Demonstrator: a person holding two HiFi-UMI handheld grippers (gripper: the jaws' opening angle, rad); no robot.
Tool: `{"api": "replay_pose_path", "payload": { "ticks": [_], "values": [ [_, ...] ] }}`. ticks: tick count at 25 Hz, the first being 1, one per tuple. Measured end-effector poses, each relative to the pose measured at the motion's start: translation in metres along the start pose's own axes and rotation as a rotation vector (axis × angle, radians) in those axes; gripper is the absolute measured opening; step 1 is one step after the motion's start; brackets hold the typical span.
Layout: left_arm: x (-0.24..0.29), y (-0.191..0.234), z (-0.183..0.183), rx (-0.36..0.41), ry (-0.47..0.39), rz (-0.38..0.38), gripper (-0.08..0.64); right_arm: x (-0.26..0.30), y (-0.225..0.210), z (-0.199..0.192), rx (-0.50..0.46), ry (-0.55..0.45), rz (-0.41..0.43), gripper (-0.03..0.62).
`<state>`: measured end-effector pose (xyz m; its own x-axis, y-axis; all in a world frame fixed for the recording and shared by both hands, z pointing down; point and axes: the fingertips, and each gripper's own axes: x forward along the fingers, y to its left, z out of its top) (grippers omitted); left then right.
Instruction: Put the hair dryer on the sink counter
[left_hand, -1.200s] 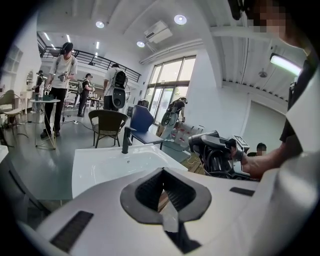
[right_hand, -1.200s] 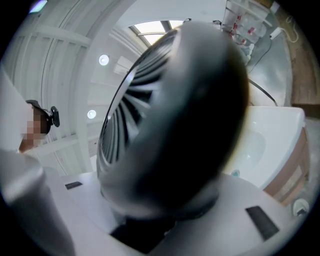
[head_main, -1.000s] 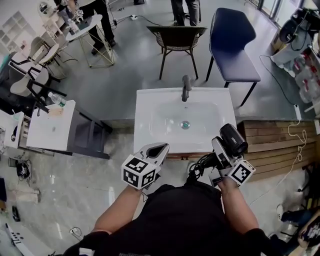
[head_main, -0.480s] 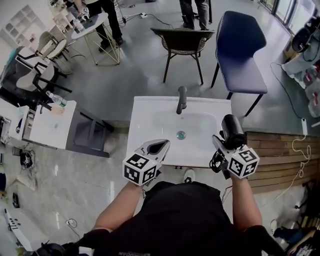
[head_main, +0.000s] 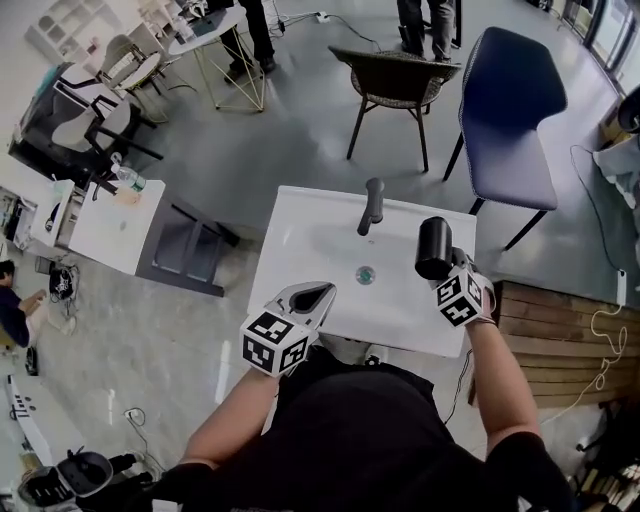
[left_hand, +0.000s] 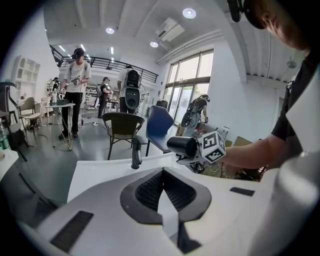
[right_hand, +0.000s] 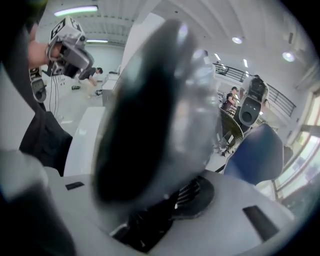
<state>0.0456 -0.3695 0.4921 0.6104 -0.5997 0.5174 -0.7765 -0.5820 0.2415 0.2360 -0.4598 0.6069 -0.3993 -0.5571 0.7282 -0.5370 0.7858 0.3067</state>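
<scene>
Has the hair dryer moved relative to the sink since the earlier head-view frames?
Yes. The hair dryer has gone from the sink's near right corner inward; it is now above its right side, closer to the faucet.

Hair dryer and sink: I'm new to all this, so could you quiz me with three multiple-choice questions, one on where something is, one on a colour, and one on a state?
1. Where is the hair dryer?
A. Lying on the floor
B. In the right gripper, at the right side of the sink
C. On the blue chair

2. What colour is the sink?
A. White
B. Black
C. Green

3. How is the left gripper?
A. Clamped on the faucet
B. Holding a bottle
C. Shut, holding nothing

Answers:
1 B: the head view shows the hair dryer gripped by the sink's right edge, and the right gripper's jaws have just been closing on it.
2 A: the basin and the counter around it are plain white.
3 C: the left gripper view shows its jaws together with nothing between them.
</scene>
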Motion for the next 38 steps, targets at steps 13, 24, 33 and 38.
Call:
{"api": "replay_pose_path", "payload": {
  "ticks": [13, 24, 33, 38],
  "values": [
    [-0.013, 0.050, -0.005, -0.074, 0.004, 0.065, 0.000, 0.129, -0.028, -0.019, -0.472, 0.262, 0.051, 0.140],
    [-0.012, 0.075, -0.008, -0.105, 0.019, 0.077, 0.000, 0.163, -0.038, -0.025, -0.548, 0.364, 0.130, 0.144],
    [-0.015, 0.085, -0.012, -0.117, 0.026, 0.086, 0.000, 0.171, -0.038, -0.027, -0.587, 0.394, 0.172, 0.155],
    [-0.017, 0.084, -0.011, -0.114, 0.027, 0.080, 0.000, 0.166, -0.041, -0.024, -0.578, 0.415, 0.216, 0.181]
  ]
}}
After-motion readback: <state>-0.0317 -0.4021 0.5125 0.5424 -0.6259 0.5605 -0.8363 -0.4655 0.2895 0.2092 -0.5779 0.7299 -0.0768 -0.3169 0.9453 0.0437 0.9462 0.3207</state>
